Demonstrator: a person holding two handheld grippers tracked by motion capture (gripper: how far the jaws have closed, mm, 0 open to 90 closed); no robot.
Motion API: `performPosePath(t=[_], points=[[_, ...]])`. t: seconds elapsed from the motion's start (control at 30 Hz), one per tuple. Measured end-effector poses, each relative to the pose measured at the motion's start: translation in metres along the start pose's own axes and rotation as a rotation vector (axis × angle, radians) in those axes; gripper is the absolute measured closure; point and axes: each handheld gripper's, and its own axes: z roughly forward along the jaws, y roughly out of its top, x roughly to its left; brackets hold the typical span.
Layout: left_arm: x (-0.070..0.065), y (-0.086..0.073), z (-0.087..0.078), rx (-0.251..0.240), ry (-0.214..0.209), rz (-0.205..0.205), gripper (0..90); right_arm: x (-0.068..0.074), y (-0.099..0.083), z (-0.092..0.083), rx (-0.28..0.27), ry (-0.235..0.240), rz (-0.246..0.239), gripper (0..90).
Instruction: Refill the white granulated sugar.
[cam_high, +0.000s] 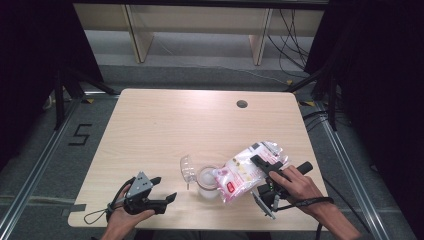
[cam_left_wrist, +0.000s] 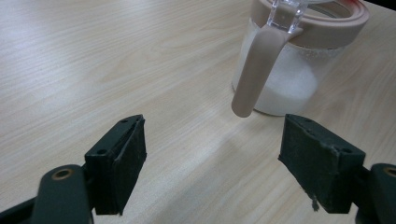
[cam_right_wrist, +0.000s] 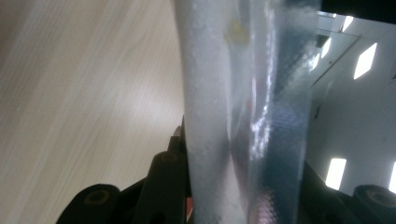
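Now the plastic bag (cam_high: 245, 172) of white grains is tilting over the open jar (cam_high: 207, 182) near the front edge of the surface (cam_high: 165, 125), its lower corner at the jar's mouth. The right tongs (cam_high: 264, 166) are clamping the bag. The left tongs (cam_high: 165, 189) are resting wide apart, holding nothing, just beside the jar.

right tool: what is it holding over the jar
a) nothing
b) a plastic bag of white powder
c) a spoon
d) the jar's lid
b: the right tool is clamped on the plastic bag, tilted with its lower end at the open jar.
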Motion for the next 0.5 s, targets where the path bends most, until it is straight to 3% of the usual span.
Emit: performPosePath(t=[0.07,0.1,0.13,0.17,0.27,0.3,0.33,0.37,0.43,0.47,0.5], points=[[0.0,0.0,0.0,0.0,0.0,0.0,22.2,-0.001,-0.001,0.002,-0.026,-0.009,-0.017,75.1],[0.0,0.0,0.0,0.0,0.0,0.0,22.2,0.003,-0.002,0.001,-0.008,0.007,0.027,75.1],[0.0,0.0,0.0,0.0,0.001,0.001,22.2,0.001,-0.003,0.003,-0.031,-0.002,0.003,75.1],[0.0,0.0,0.0,0.002,0.001,0.001,22.2,0.003,-0.004,0.003,-0.032,0.004,0.033,75.2],[0.0,0.0,0.0,-0.001,0.001,0.0,22.2,0.005,-0.006,0.003,-0.033,0.011,0.063,75.4],[0.0,0.0,0.0,0.0,0.001,0.0,22.2,0.005,-0.007,0.004,-0.048,0.013,0.052,75.6],[0.0,0.0,0.0,-0.005,0.001,-0.005,22.2,0.008,-0.007,0.004,-0.044,0.02,0.086,75.8],[0.0,0.0,0.0,-0.005,0.0,-0.004,22.2,0.007,-0.007,0.005,-0.065,0.012,0.063,76.0],[0.0,0.0,0.0,0.0,0.001,-0.001,22.2,0.008,-0.008,0.006,-0.075,0.012,0.065,76.4],[0.0,0.0,0.0,0.001,0.001,-0.001,22.2,0.009,-0.008,0.006,-0.075,0.012,0.07,76.7],[0.0,0.0,0.0,-0.001,0.0,-0.001,22.2,0.013,-0.008,0.006,-0.064,0.025,0.105,76.9]])
